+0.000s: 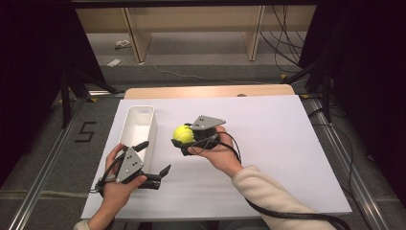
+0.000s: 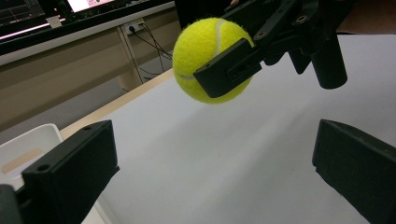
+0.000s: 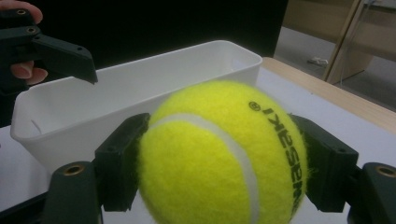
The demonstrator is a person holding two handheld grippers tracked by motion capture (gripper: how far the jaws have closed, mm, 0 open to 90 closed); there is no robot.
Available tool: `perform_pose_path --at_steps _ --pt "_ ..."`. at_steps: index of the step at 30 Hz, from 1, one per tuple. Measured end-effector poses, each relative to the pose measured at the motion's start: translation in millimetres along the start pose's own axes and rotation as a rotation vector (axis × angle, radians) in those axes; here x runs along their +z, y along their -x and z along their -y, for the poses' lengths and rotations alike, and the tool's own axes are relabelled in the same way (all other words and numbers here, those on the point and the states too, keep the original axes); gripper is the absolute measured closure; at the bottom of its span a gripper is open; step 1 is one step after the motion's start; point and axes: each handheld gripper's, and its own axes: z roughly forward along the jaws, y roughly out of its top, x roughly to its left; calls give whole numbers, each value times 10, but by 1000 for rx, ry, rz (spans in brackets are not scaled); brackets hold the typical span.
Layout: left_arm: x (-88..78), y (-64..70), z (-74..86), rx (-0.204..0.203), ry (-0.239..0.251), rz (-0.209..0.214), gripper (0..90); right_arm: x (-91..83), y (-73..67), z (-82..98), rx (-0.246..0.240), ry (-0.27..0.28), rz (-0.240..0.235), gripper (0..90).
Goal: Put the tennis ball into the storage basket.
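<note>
A: What does the right gripper (image 1: 184, 140) have?

B: A yellow tennis ball (image 1: 183, 133), clamped between both jaws. In the right gripper view the pads press its two sides (image 3: 219, 154), and in the left gripper view the ball hangs clear above the white table cover (image 2: 243, 154).

A: And the left gripper (image 1: 154, 158)?

B: Jaws spread wide, holding nothing, low over the cover near its front edge.

A: What lies around the ball?

B: The white bin (image 1: 138, 128) stands just to its left, open side up, with its near long rim facing the ball (image 3: 135, 74). The left gripper sits by the bin's near end.

A: Free room?

B: To the right of the ball the cover (image 1: 268, 143) is bare out to its edge; a strip of wooden tabletop (image 1: 210, 91) shows beyond its far edge.
</note>
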Motion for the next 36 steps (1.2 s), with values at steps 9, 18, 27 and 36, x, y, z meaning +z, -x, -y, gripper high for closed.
perform_pose_path --at_steps 9,18,27,36 --pt "1 1 1 0 -1 1 0 23 -5 -36 -2 6 -1 268" --pt "1 -2 3 -2 0 1 0 29 -11 -44 -3 8 -1 269" --pt "0 -2 3 -3 -1 1 0 40 -15 -56 -2 8 -3 268" --pt "-1 -3 0 -4 0 0 0 54 -27 -61 -4 10 -8 268"
